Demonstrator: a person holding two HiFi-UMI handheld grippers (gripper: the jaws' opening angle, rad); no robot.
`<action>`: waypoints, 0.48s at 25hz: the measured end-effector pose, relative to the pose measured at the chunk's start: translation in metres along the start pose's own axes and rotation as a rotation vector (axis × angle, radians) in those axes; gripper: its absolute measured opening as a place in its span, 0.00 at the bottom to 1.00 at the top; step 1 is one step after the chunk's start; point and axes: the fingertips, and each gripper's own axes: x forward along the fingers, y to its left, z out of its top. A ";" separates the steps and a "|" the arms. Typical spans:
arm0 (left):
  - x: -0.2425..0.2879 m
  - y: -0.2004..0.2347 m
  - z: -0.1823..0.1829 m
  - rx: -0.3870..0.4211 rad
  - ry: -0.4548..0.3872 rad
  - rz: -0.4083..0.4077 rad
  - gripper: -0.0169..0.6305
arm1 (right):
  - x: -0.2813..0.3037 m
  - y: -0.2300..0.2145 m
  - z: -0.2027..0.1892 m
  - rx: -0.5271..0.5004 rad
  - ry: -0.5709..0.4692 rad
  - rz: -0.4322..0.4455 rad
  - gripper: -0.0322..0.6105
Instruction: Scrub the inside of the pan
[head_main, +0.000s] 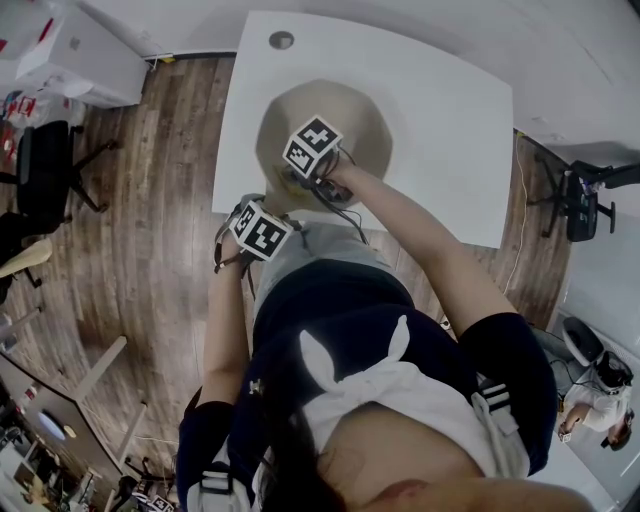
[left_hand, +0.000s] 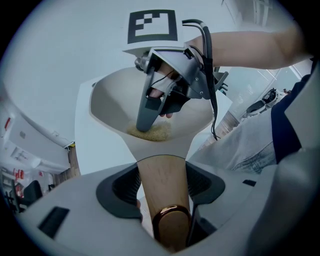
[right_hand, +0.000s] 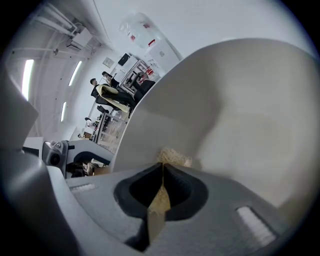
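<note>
Counter (head_main: 440, 120): It carries the pan (head_main: 365, 110), which sits close to the edge nearest you. A hard stroke toward you could slide the pan off.
Pan risk: Its walls slope. If you press high on a wall, I judge it may tip or rock.
Left gripper (left_hand: 163, 192): It is clamped on the handle (left_hand: 160, 165), with a pad on either side. If that clamp slackens, the pan will likely swing under your strokes.
Right gripper (right_hand: 162, 180): It is inside the pan, with the jaws all but closed and pinching the scrub pad (right_hand: 172, 156) thinly. The pad touches the pan's floor. I think drag could pull it out, and then the fingertips would scrape the coating.
Pan look: It is beige and matte, deep, with a wide rim. The handle is pale wood with a coppery end. I can't make out any grime inside.
</note>
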 end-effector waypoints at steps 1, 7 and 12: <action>0.000 0.000 0.000 0.000 0.000 0.000 0.43 | 0.000 -0.001 0.002 -0.009 -0.009 -0.005 0.06; 0.001 -0.001 0.001 0.000 0.002 0.001 0.43 | -0.001 -0.009 0.018 -0.046 -0.088 -0.029 0.06; 0.001 0.000 -0.001 0.008 0.006 -0.002 0.43 | -0.004 -0.015 0.031 -0.097 -0.183 -0.070 0.06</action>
